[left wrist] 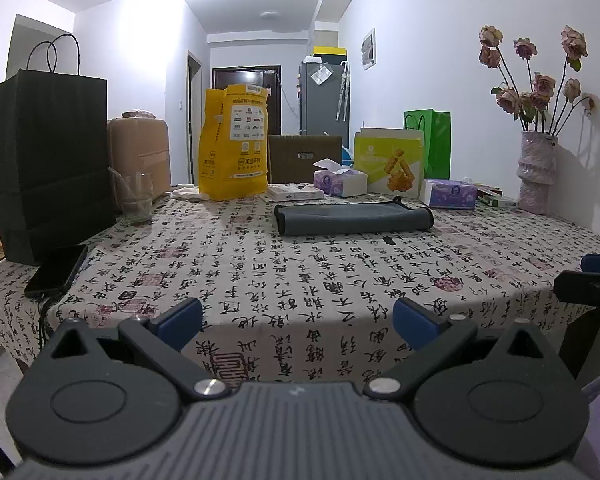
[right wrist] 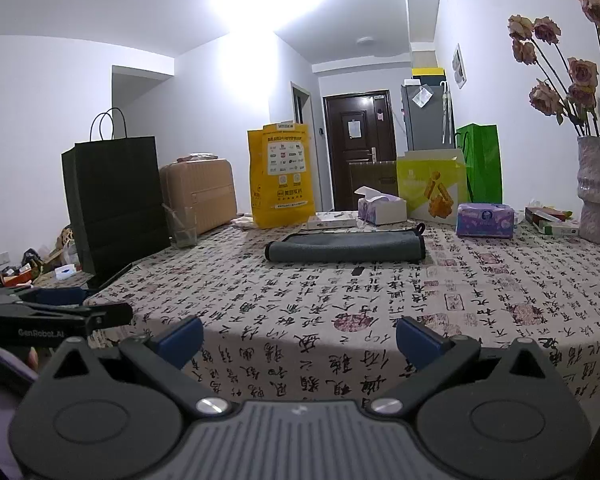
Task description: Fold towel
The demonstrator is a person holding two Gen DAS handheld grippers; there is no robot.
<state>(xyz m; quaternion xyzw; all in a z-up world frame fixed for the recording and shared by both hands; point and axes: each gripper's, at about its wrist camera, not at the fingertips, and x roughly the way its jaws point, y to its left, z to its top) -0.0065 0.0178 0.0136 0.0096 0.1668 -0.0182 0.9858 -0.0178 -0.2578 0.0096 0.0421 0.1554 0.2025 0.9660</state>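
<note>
A grey towel [left wrist: 354,220] lies folded into a long flat strip on the patterned tablecloth [left wrist: 300,280] toward the far side of the table; it also shows in the right wrist view [right wrist: 346,246]. My left gripper [left wrist: 298,320] is open and empty, held back at the near table edge, well short of the towel. My right gripper [right wrist: 300,340] is open and empty too, also at the near edge. The right gripper shows at the right rim of the left wrist view [left wrist: 592,284], and the left gripper at the left of the right wrist view [right wrist: 56,312].
A black paper bag [left wrist: 52,160], a phone [left wrist: 56,270] and a glass [left wrist: 134,198] stand at the left. A yellow bag [left wrist: 234,144], tissue boxes [left wrist: 340,182], a snack box [left wrist: 388,162] and a flower vase [left wrist: 538,172] line the far side.
</note>
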